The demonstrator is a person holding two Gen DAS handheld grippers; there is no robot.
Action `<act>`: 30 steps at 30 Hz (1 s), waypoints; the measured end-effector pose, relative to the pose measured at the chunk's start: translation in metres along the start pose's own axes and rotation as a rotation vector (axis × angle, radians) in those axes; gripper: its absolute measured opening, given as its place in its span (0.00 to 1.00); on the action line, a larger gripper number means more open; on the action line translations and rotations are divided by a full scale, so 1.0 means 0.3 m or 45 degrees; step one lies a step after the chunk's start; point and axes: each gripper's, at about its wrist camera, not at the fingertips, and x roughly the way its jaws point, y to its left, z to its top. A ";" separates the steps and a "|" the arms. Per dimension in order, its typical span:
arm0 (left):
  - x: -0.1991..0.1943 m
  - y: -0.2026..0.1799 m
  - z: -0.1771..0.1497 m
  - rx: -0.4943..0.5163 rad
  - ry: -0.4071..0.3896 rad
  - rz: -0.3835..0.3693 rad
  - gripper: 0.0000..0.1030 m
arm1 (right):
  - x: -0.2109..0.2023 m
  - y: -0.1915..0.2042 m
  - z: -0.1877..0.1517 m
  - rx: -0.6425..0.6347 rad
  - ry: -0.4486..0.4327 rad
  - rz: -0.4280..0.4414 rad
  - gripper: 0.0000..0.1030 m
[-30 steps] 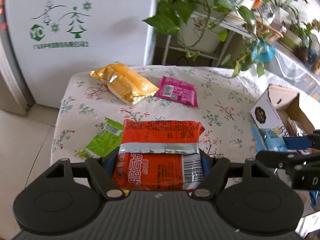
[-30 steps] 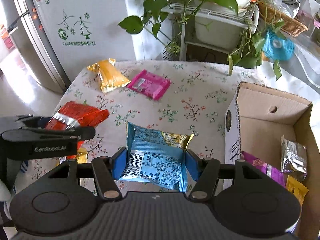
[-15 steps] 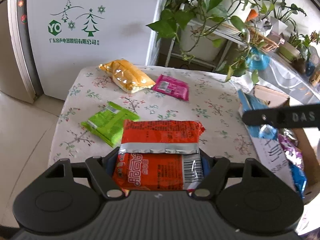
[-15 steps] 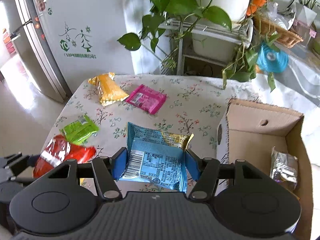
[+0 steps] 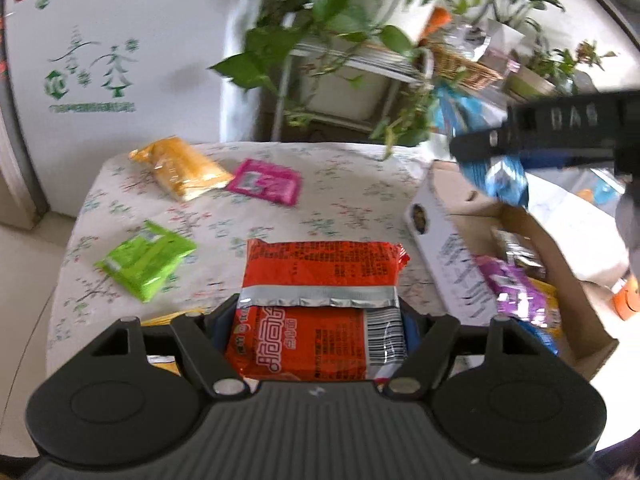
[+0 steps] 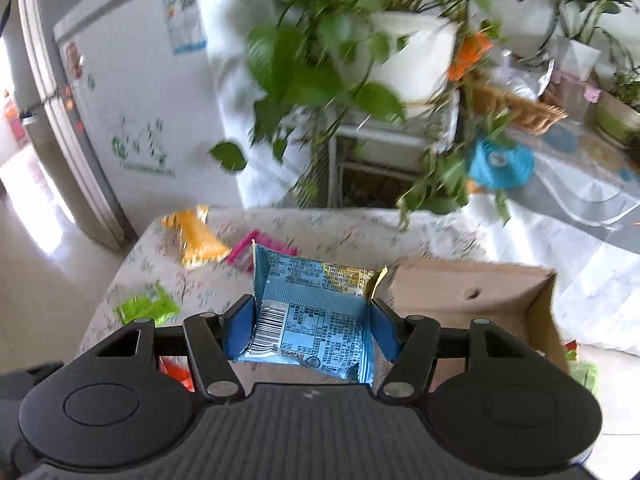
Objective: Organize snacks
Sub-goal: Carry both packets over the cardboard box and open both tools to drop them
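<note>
Your left gripper is clamped on the red snack packet, held above the near edge of the counter. Your right gripper is clamped on the blue snack packet, held up beside the open cardboard box. Both pairs of jaws are partly closed, pressing the wrappers' sides.

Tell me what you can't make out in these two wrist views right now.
- Cardboard box contents: right wrist view, hidden by its wall and the blue packet.
- Red packet lower end: left wrist view, behind the gripper body.
- Fridge lettering: motion-blurred.
- Yellow wrapper: mostly covered.
</note>
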 end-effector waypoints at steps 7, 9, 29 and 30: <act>0.012 -0.151 0.035 0.081 -0.019 -0.091 0.73 | -0.095 -0.152 0.027 0.100 -0.082 -0.064 0.66; 0.016 -0.194 0.047 0.101 -0.027 -0.118 0.73 | -0.116 -0.186 0.027 0.122 -0.099 -0.089 0.66; 0.174 -0.574 0.065 0.283 0.037 -0.340 0.73 | -0.158 -0.333 0.010 0.238 -0.089 -0.149 0.66; 0.186 -0.590 0.063 0.287 0.047 -0.350 0.73 | -0.153 -0.340 0.009 0.245 -0.080 -0.151 0.66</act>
